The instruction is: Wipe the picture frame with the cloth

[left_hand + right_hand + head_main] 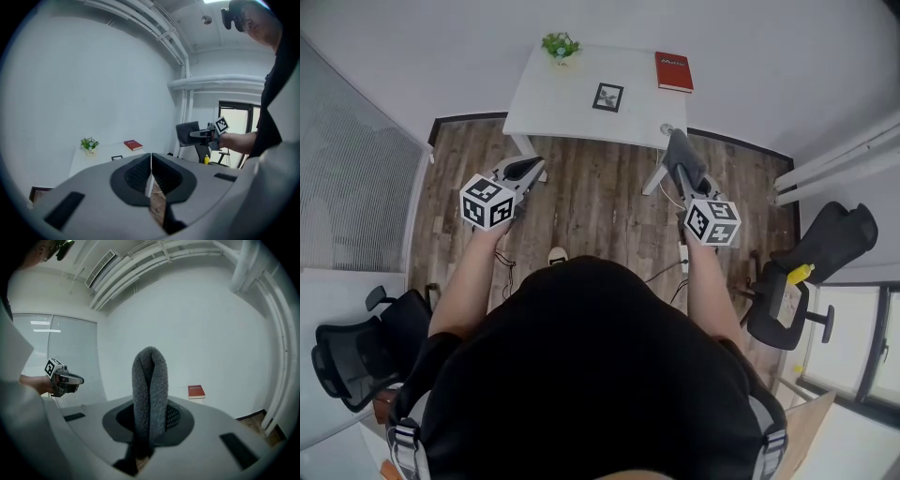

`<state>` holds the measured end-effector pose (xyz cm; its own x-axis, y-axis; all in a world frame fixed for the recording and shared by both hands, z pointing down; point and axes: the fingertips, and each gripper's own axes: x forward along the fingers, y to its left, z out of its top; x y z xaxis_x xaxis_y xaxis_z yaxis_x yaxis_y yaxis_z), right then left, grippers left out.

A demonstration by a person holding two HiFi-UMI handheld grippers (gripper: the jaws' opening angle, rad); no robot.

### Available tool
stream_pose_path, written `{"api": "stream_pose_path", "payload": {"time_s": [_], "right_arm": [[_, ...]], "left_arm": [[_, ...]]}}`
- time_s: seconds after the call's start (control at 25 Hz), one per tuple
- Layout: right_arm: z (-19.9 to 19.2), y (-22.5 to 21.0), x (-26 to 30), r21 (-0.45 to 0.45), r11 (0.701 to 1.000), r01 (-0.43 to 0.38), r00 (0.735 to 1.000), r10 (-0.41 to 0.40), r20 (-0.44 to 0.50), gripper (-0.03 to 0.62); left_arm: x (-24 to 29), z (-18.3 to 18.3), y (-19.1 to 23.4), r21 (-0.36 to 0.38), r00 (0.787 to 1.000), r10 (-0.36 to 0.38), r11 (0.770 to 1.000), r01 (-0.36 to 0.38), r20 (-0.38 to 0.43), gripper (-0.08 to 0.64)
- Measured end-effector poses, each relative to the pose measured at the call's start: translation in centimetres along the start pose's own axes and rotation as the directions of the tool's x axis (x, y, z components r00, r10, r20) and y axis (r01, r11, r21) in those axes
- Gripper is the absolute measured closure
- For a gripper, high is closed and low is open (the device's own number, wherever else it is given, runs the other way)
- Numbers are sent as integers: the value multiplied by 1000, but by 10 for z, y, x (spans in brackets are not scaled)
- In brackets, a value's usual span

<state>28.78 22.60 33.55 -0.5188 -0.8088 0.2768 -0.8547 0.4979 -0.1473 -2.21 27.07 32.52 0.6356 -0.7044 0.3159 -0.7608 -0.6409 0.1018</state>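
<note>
As the frame (607,97) lies flat on the far worktop (546,112), left tool (532,169) and right tool (673,142) are held well short of it. Left tool is seen closed and empty. Cloth (150,390) is clamped folded in right tool, loop forward, judged ready for wiping.

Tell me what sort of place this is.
Most likely a small office: a white desk against the wall carrying a red book and a potted plant, a black swivel chair nearby, and wood-look flooring.
</note>
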Motion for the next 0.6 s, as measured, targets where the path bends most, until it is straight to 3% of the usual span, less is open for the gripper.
{"api": "stream_pose_path", "payload": {"time_s": [0.6], "right_arm": [[7,-16,42,8,1000,-2,1000,2,7,552]], "left_arm": [[49,0,38,-25,999,-41,999,41,3,548]]}}
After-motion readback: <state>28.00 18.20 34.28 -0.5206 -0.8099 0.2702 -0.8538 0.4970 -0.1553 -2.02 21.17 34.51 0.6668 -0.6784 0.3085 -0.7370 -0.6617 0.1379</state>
